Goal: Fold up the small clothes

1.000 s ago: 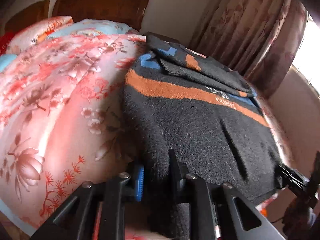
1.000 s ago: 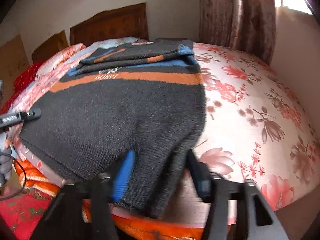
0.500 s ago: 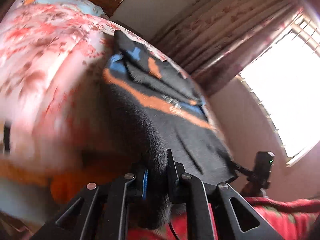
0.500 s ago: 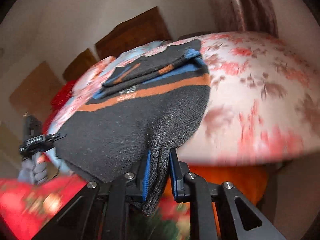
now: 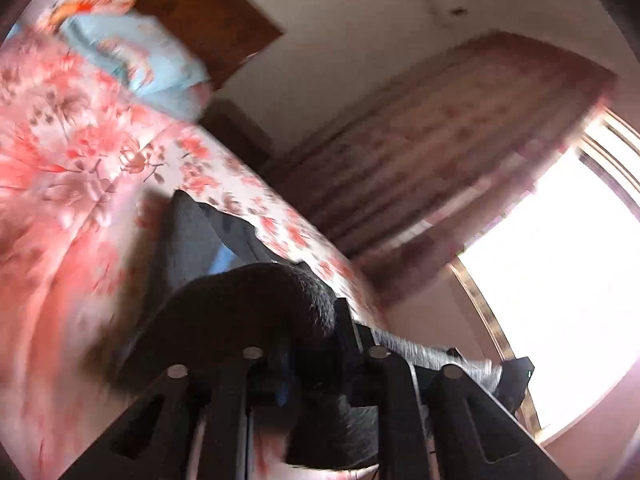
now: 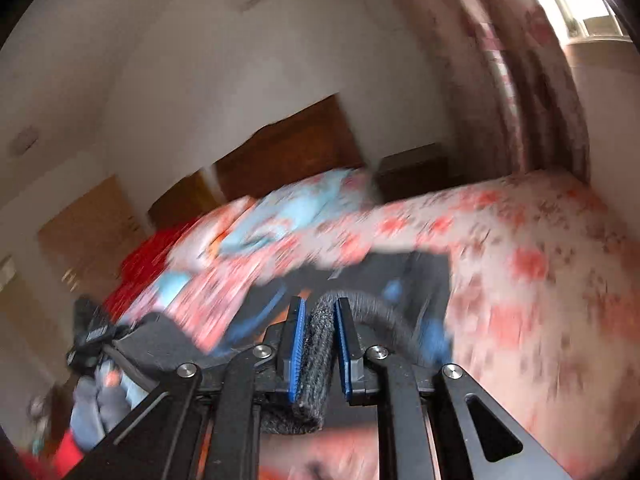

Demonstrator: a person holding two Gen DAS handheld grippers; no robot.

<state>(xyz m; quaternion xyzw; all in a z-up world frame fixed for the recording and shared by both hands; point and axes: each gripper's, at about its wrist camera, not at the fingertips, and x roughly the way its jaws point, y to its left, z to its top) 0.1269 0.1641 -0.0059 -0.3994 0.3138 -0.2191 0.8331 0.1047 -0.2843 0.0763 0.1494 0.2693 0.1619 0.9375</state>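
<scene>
Floral bedspread (image 6: 520, 240), wooden headboard (image 6: 288, 152), curtained window (image 5: 560, 272).

fuzzy knit sweater (image 6: 318, 344); glossy satin bedspread (image 5: 60, 168).

Bright window (image 5: 568, 280), floral curtains (image 5: 432, 168)

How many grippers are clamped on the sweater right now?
2. The left gripper pinches the near edge of the sweater at one corner; the right gripper pinches the other corner, with knit between its blue pads. Blur may hide detail.
</scene>
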